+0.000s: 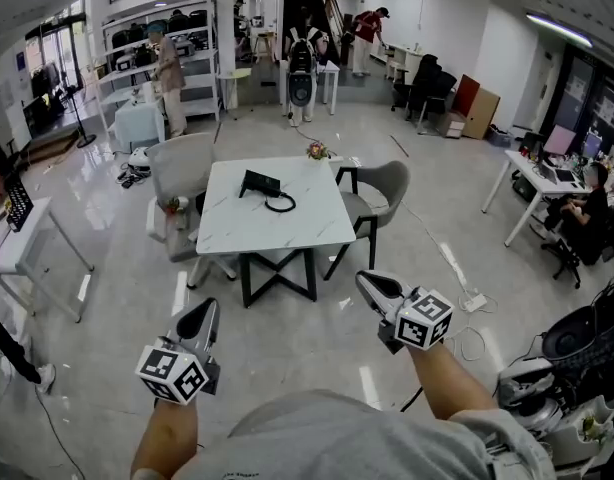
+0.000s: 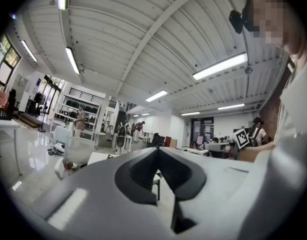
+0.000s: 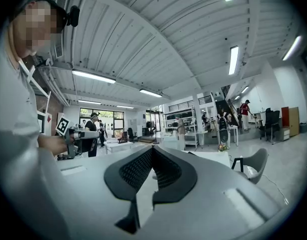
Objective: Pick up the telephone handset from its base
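Observation:
A black telephone (image 1: 258, 182) lies on the far left part of a white marble table (image 1: 287, 226), its handset resting on the base and its cord (image 1: 281, 204) looping toward me. Both grippers hang low over the floor, well short of the table. My left gripper (image 1: 208, 307) points up toward the table with its jaws closed together and nothing between them. My right gripper (image 1: 366, 279) is the same, shut and empty. In the left gripper view the left gripper (image 2: 157, 149) has its pads meeting at the tips; in the right gripper view the right gripper (image 3: 152, 148) does too.
Grey chairs stand at the table's left (image 1: 182, 170) and right (image 1: 378, 190). A small flower pot (image 1: 318, 151) sits at its far edge. A white desk (image 1: 25, 236) is at the left, cables and a power strip (image 1: 474, 303) lie on the floor at the right. People stand far back.

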`<control>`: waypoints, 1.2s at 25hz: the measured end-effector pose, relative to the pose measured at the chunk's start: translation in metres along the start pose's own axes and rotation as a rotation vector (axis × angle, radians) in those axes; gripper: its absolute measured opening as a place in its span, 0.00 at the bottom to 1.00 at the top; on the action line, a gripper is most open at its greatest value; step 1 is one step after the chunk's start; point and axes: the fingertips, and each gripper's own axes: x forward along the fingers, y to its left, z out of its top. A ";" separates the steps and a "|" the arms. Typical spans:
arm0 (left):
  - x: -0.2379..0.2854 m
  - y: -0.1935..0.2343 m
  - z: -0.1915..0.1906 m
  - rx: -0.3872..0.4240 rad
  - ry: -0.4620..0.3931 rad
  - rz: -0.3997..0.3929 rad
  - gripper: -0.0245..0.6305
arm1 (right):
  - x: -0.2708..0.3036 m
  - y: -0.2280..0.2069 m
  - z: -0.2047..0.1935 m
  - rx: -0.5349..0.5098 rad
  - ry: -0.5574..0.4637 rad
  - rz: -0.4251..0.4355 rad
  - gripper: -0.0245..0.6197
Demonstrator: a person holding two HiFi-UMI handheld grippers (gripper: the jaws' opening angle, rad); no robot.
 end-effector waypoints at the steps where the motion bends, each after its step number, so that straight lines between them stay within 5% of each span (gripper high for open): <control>1: 0.001 -0.002 0.000 0.000 0.001 0.002 0.13 | -0.001 -0.001 0.001 -0.004 -0.001 0.000 0.04; 8: 0.013 -0.022 -0.004 0.010 0.014 0.004 0.14 | -0.017 -0.016 0.006 -0.007 -0.012 0.020 0.04; 12: 0.026 -0.047 -0.011 0.025 0.032 -0.034 0.53 | -0.035 -0.028 0.005 -0.009 -0.014 0.044 0.04; 15: 0.035 -0.063 -0.013 0.024 0.032 -0.033 0.65 | -0.045 -0.041 0.007 -0.012 -0.015 0.056 0.04; 30: 0.083 -0.095 -0.029 0.065 0.076 -0.030 0.68 | -0.050 -0.085 0.010 -0.015 -0.023 0.083 0.04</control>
